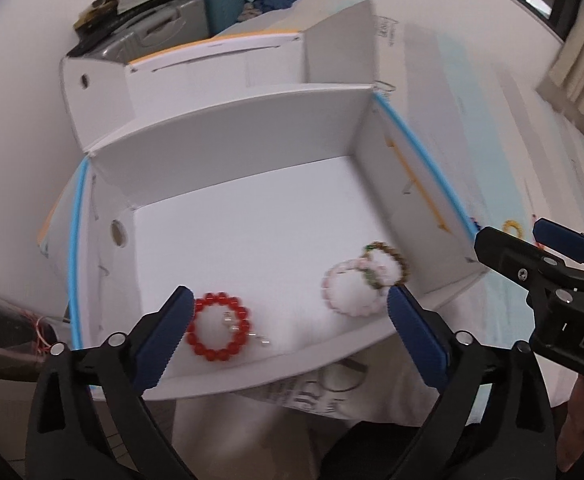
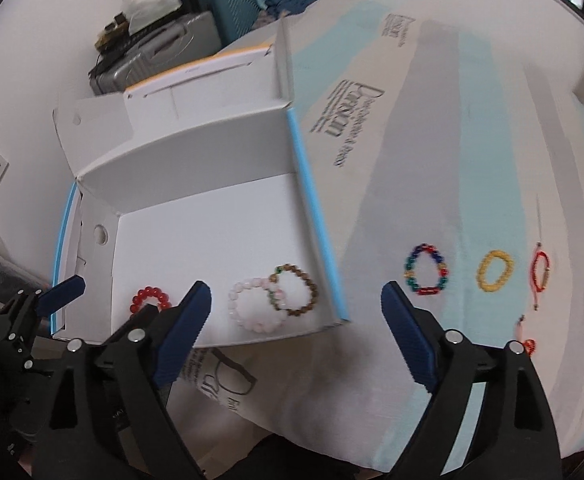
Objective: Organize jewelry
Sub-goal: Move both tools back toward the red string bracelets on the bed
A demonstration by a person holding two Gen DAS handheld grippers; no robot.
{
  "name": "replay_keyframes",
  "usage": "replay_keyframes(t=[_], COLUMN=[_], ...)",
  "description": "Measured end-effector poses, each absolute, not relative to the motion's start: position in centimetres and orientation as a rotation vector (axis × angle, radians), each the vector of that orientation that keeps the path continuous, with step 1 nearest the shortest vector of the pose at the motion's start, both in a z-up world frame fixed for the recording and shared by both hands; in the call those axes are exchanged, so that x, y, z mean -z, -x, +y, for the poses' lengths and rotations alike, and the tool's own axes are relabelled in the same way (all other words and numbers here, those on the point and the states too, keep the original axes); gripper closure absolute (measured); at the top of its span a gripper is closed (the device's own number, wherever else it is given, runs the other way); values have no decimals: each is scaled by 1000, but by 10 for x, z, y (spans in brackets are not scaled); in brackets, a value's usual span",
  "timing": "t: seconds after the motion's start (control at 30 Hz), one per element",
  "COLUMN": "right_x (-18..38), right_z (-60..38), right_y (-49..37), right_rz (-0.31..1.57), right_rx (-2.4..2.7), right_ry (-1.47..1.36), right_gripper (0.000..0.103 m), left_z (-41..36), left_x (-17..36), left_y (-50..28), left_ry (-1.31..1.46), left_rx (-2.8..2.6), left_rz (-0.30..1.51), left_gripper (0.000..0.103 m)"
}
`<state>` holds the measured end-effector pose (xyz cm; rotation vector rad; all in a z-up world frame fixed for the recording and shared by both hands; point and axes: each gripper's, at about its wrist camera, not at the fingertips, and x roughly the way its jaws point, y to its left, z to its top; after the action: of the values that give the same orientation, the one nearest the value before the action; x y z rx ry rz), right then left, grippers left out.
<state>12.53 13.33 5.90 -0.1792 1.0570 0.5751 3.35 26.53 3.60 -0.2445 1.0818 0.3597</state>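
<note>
Bracelets in white box [image 1: 252,248]: red [image 1: 217,327], pink [image 1: 348,294], brown-green [image 1: 386,266]. Multicoloured [image 2: 426,270], yellow [image 2: 495,271] and red cord [image 2: 542,276] bracelets on bedsheet [image 2: 432,160] beside. Left gripper [image 1: 290,328], right gripper [image 2: 296,320]: spread, empty. Next: straddle one ring's beads, close gently.

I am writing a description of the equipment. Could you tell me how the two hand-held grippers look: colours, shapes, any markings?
Both are alike. The left gripper and the right gripper have black plastic frames with angular, open-cut arms, silver round bolt heads at the pivots, and two long fingers covered by dark blue ribbed pads. White letters, partly cut off, are printed on the right gripper's body. No cables or sleeves are visible.
</note>
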Motion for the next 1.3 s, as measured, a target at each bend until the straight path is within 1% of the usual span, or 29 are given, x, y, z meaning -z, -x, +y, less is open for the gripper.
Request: replay_keyframes(t=[0.1,0.17,0.3,0.37,0.6,0.87,1.1,1.3], right_x=[-65,-68,-73,-75,-75,-63,-41,-15], right_z=[111,95,60,44,-13,-75,-127,-153], right_y=[-129,-132,-140,-144,-156,-174,-193,-207], right_rz=[1046,1037,1028,1029,1023,1039,1074,1113], right_rx=[-558,-542,-509,-497,-439,-365,-290,-248], right_ry=[166,153,125,115,77,26,-16,-34], right_gripper=[17,12,12,9,9,9,9,9], left_z=[242,228,198,184,134,82,51,41], left_x=[-39,-41,-45,-47,-50,-41,-28,-3], left_y=[-44,-50,-64,-71,-94,-126,-156,-186], left_ry=[226,218,201,186,144,84,39,55], left_rx=[-325,-301,-257,-239,-169,-99,-58,-48], left_rz=[1079,1078,1074,1069,1056,1071,1090,1126], left_gripper=[6,6,6,6,6,6,6,6])
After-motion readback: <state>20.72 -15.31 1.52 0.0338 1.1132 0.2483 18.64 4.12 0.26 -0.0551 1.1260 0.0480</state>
